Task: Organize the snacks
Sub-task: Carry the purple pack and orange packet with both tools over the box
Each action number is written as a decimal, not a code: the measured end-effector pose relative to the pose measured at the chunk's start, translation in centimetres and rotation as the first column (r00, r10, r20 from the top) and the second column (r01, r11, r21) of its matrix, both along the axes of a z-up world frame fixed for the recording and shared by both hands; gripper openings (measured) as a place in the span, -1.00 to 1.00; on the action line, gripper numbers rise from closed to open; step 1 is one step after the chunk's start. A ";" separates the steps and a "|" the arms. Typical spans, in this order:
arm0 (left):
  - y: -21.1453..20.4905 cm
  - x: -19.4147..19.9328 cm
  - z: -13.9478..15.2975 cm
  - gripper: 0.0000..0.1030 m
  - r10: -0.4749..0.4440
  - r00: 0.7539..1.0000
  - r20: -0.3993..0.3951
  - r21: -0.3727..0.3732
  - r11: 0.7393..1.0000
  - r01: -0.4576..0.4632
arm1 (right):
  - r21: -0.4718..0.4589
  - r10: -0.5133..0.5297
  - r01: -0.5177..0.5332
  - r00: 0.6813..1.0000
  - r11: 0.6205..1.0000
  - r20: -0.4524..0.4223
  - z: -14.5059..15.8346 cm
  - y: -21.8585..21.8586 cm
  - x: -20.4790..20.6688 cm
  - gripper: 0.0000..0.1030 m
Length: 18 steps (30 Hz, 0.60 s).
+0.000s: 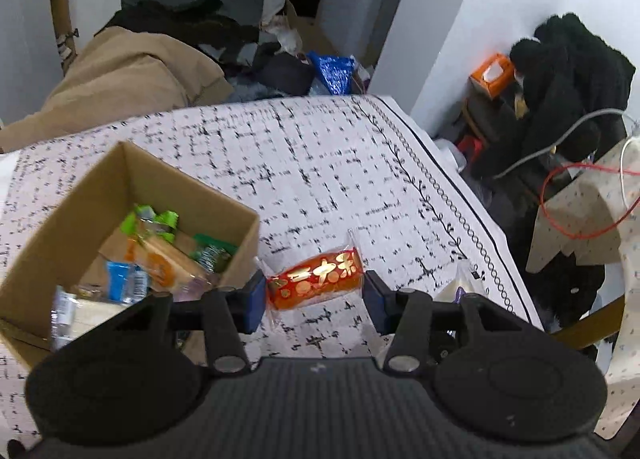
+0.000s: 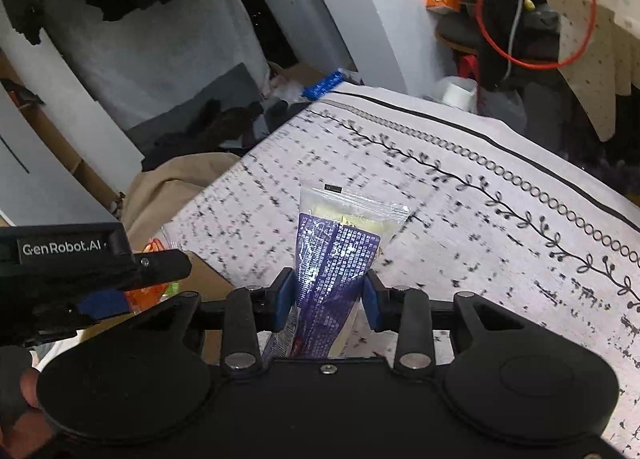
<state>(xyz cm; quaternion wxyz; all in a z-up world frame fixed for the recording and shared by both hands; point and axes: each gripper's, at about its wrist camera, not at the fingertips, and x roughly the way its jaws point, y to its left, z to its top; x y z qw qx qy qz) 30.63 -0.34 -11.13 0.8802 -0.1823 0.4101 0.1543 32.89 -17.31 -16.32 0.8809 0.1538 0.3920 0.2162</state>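
Note:
A red snack packet with gold characters [image 1: 316, 274] lies on the patterned tablecloth [image 1: 320, 163], right of an open cardboard box [image 1: 72, 211] that holds several wrapped snacks. My left gripper [image 1: 315, 301] is open, its blue pads on either side of the red packet, left pad close to it. My right gripper [image 2: 328, 301] is shut on a purple and clear snack packet [image 2: 340, 243], held above the tablecloth [image 2: 480, 227]. The left gripper's body [image 2: 80, 259] shows at the left of the right wrist view.
The table's far and right edges [image 1: 460, 179] drop to a cluttered floor. A tan cushion [image 1: 120, 79], dark clothes, an orange tissue box [image 1: 492, 75] and red and white cables [image 1: 580, 195] lie beyond the table.

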 end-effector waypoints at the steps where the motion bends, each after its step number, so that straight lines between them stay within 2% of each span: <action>1: 0.3 -0.3 0.3 -0.03 0.006 1.000 0.003 0.001 1.000 -0.006 | 0.003 0.003 -0.003 1.000 1.000 0.006 0.3 0.2 -0.1 -0.31; 18: 6.4 -3.8 2.5 -0.03 0.146 0.989 0.018 -0.016 0.989 -0.146 | 0.041 0.085 -0.090 0.992 0.995 0.098 3.2 4.1 -1.9 -0.31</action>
